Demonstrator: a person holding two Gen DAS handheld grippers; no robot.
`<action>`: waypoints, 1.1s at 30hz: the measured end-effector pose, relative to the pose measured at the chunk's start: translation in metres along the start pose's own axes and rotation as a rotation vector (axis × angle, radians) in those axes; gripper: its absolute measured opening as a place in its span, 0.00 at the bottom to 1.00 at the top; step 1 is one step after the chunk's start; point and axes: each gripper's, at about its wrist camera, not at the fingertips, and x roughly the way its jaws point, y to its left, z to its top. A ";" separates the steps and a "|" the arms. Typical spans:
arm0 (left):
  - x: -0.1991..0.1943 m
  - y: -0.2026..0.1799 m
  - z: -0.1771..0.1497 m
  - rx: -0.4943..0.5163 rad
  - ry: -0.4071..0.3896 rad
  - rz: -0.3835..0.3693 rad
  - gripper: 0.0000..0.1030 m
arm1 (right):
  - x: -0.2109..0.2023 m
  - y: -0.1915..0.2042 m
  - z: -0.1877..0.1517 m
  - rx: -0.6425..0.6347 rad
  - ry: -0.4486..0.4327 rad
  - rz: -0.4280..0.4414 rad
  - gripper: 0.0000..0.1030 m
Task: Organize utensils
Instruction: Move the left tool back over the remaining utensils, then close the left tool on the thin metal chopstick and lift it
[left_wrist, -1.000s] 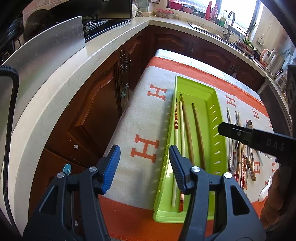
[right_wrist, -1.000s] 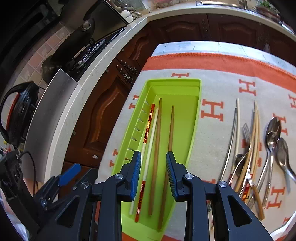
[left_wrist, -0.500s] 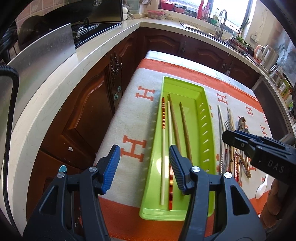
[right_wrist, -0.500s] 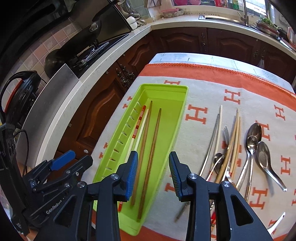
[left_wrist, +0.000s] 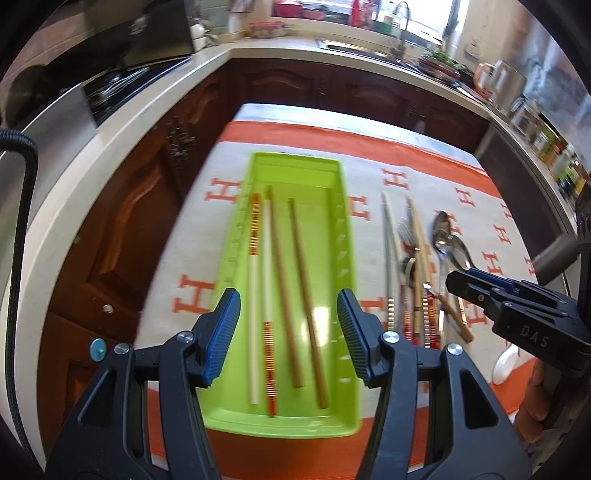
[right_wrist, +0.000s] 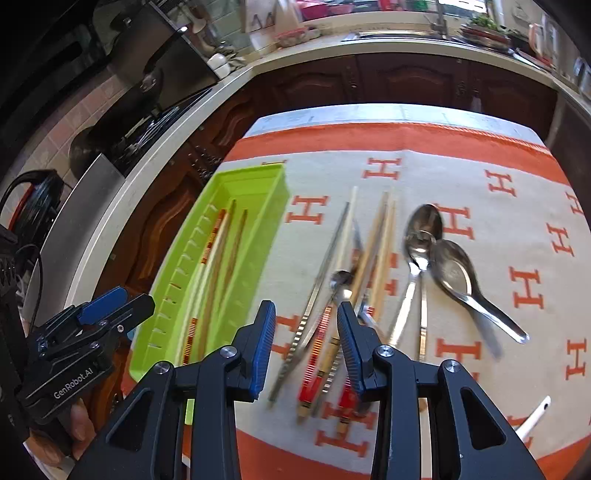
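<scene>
A green tray (left_wrist: 343, 206) (right_wrist: 275, 186) lies on the orange and white cloth. It holds several chopsticks (left_wrist: 280, 266) (right_wrist: 221, 251), some wooden, some white with red bands. My left gripper (left_wrist: 288, 325) is open and empty above the tray's near end. A pile of loose chopsticks, a fork and metal spoons (right_wrist: 424, 236) (left_wrist: 443, 236) lies right of the tray. My right gripper (right_wrist: 306, 339) is open and empty above the near ends of the loose chopsticks (right_wrist: 369, 251). It also shows at the right of the left wrist view (left_wrist: 480, 291).
The cloth (right_wrist: 480, 184) covers a table with a kitchen counter (left_wrist: 110, 147) and dark wooden cabinets on the left and behind. A white spoon (left_wrist: 504, 365) (right_wrist: 532, 417) lies near the cloth's front right. A stove (right_wrist: 155, 125) sits on the counter.
My left gripper has swung right and now sits over the tray. My right gripper has moved right, from over the tray to over the loose utensils. Both stay open.
</scene>
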 end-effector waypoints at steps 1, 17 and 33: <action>0.001 -0.007 0.000 0.011 0.002 -0.008 0.50 | -0.002 -0.009 -0.002 0.012 -0.004 -0.003 0.34; 0.054 -0.101 0.011 0.122 0.078 -0.097 0.48 | -0.015 -0.118 -0.030 0.137 -0.043 -0.009 0.34; 0.137 -0.122 0.024 0.192 0.194 -0.011 0.20 | 0.010 -0.126 -0.036 0.121 -0.031 0.061 0.34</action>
